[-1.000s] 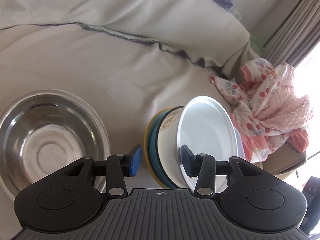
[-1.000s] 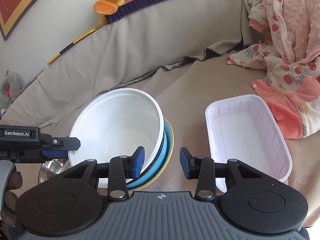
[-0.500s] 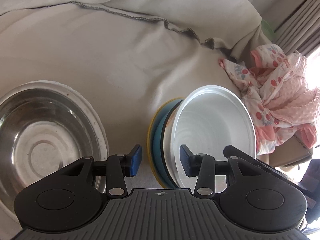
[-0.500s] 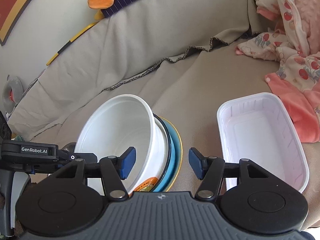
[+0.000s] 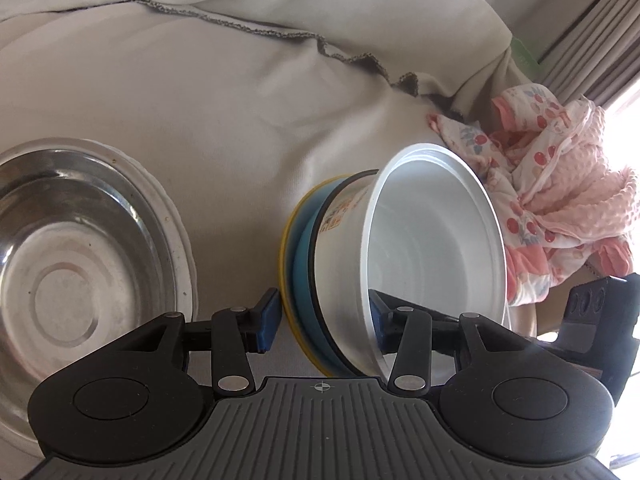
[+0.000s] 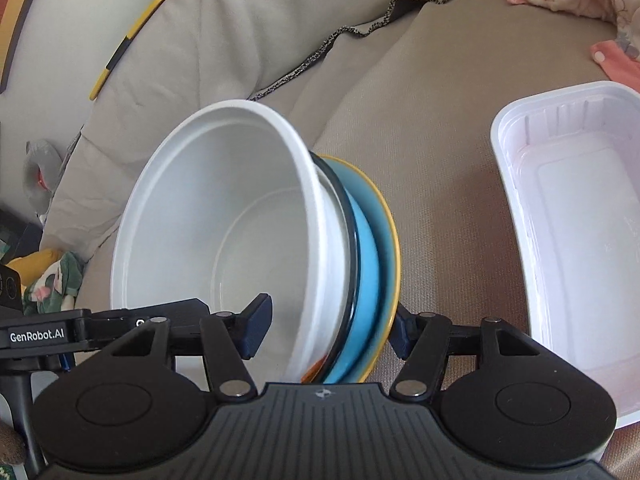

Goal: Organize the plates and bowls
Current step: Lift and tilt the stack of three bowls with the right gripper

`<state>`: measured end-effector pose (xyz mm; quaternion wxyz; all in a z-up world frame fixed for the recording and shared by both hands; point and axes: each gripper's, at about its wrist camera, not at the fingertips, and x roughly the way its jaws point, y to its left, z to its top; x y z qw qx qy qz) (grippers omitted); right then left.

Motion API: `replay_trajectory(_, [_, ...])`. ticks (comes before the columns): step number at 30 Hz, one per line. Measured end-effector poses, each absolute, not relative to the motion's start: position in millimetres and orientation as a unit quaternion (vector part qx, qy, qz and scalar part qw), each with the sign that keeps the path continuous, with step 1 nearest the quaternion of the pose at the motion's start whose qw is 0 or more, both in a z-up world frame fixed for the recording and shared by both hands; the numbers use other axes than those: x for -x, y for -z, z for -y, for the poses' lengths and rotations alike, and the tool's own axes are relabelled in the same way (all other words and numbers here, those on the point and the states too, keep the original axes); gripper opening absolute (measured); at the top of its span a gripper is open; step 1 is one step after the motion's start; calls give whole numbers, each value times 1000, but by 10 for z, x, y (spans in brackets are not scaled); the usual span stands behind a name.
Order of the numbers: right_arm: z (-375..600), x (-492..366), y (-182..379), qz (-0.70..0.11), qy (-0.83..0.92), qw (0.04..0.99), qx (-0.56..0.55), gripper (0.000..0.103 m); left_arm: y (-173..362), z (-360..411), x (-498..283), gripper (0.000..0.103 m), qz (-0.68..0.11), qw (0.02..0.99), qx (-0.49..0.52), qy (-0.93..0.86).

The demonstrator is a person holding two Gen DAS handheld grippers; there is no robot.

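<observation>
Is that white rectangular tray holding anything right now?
Empty. The right wrist view shows the white rectangular tray's bare bottom and ribbed walls, nothing inside.

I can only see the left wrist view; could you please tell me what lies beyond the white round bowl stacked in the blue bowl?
Observer: A white rectangular plastic tray lies empty on the beige sofa cover, to the right of the stack and apart from it.
Operator: Thank you. Where exactly are the right tongs?
Observer: The right tongs straddle the stack's near edge, with one finger inside the white round bowl and the other outside the yellow-rimmed plate.
Operator: Are they gripping it?
Observer: They stand open around it; I cannot tell whether either finger touches.
</observation>
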<state>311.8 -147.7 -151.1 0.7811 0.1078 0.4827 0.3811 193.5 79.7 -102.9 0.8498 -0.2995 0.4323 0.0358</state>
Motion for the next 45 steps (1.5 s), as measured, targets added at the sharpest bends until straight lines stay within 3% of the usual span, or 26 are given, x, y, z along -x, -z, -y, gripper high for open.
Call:
replay_trajectory(18, [1504, -2456, 1532, -511, -415, 749, -71, 62, 999, -679, -1346, 47, -466, 847, 252, -48])
replay_trajectory(31, [1573, -2492, 1513, -490, -379, 781, -78, 62, 992, -745, -1363, 46, -452, 850, 267, -32])
replay_trajectory(39, [1636, -2561, 1592, -501, -382, 770, -105, 63, 959, -644, -1441, 47, -452, 862, 225, -38])
replay_trajectory(45, [1548, -2597, 1553, -498, -395, 763, -118, 59, 1006, -662, -1511, 47, -451, 860, 235, -44])
